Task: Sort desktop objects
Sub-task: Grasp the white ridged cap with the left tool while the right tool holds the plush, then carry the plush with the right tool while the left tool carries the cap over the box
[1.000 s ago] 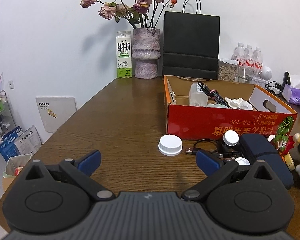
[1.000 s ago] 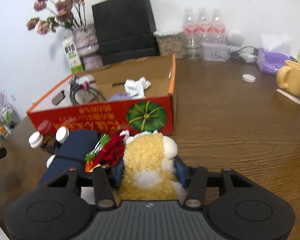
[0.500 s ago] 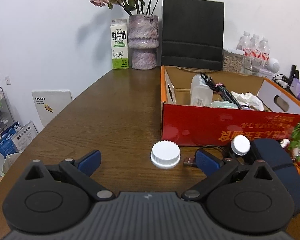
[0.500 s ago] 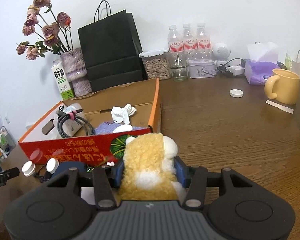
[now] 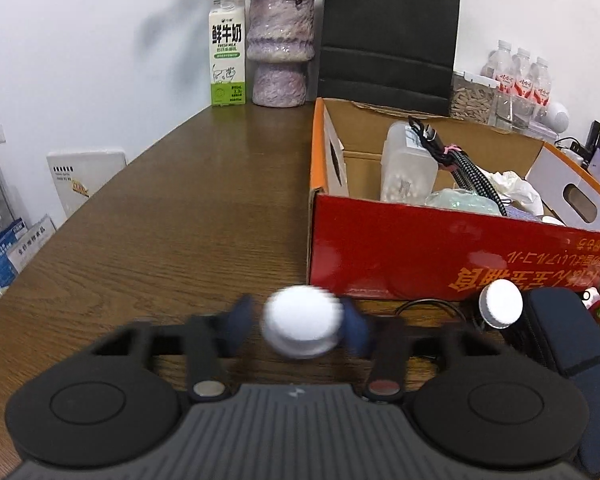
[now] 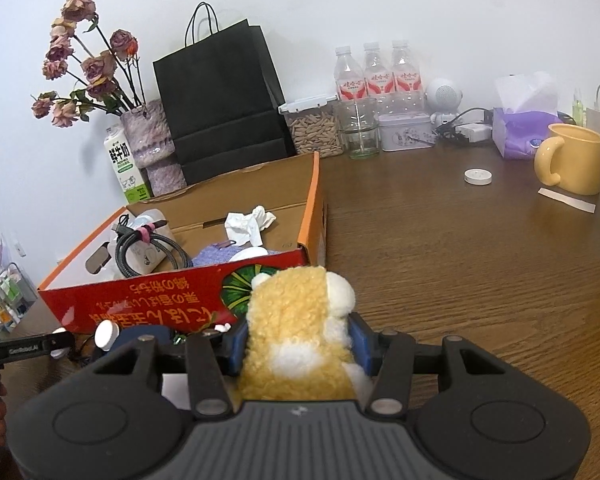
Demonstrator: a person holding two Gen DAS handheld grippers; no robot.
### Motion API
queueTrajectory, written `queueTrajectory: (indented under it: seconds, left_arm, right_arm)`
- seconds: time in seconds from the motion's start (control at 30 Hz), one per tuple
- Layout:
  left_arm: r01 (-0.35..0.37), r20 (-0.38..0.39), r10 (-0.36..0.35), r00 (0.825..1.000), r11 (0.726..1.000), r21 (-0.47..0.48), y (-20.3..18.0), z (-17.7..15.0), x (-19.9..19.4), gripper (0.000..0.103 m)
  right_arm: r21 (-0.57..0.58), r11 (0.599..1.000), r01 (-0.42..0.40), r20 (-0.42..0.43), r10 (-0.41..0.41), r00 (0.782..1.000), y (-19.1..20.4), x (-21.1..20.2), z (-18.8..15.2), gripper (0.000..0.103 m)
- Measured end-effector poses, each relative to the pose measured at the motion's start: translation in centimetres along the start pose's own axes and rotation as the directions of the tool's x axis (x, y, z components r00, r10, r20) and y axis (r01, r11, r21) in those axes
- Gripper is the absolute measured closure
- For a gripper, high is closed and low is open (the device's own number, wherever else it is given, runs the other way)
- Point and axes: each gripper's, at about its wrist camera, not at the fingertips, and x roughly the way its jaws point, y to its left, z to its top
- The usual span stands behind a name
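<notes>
A white ribbed cap (image 5: 300, 326) lies on the wooden table just before the red cardboard box (image 5: 420, 256). My left gripper (image 5: 296, 322) is closing around it: the cap is between the blurred blue pads, the right pad touches it and a slim gap shows at the left pad. My right gripper (image 6: 297, 344) is shut on a yellow and white plush toy (image 6: 296, 332), held near the box's front right corner (image 6: 300, 276). The box holds a coiled cable, a plastic bottle and crumpled tissue.
A small white-capped bottle (image 5: 500, 308), a black cable and a dark blue pouch (image 5: 560, 340) lie right of the cap. Milk carton (image 5: 228, 52), vase (image 5: 280, 52) and black bag (image 5: 388, 36) stand behind. Yellow mug (image 6: 572, 164) and white disc (image 6: 477, 176) sit far right.
My left gripper moved forward and down over the white cap, and its jaws went from wide open to nearly around it. The right gripper kept hold of the plush and tilted slightly.
</notes>
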Motion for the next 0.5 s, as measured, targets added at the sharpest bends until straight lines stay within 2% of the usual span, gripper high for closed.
queueTrajectory:
  seconds: [0.07,0.27,0.5]
  left_arm:
    - [0.021,0.0,-0.021,1.0,1.0,-0.011,0.1,-0.1,-0.2,0.062]
    - [0.006,0.047,-0.005,0.999,0.999,-0.038,0.8,-0.4,-2.2,0.062]
    - [0.042,0.155,-0.032,0.987,0.997,-0.057,0.8,1.1,-5.9,0.062]
  right_arm:
    - [0.001,1.0,-0.002,0.003,0.002,1.0,0.1,-0.2,-0.1,0.055]
    - [-0.004,1.0,-0.01,0.027,0.01,1.0,0.4,-1.3,0.1,0.055]
    - [-0.017,1.0,-0.021,0.083,0.022,0.996,1.2,-3.0,1.3,0.055]
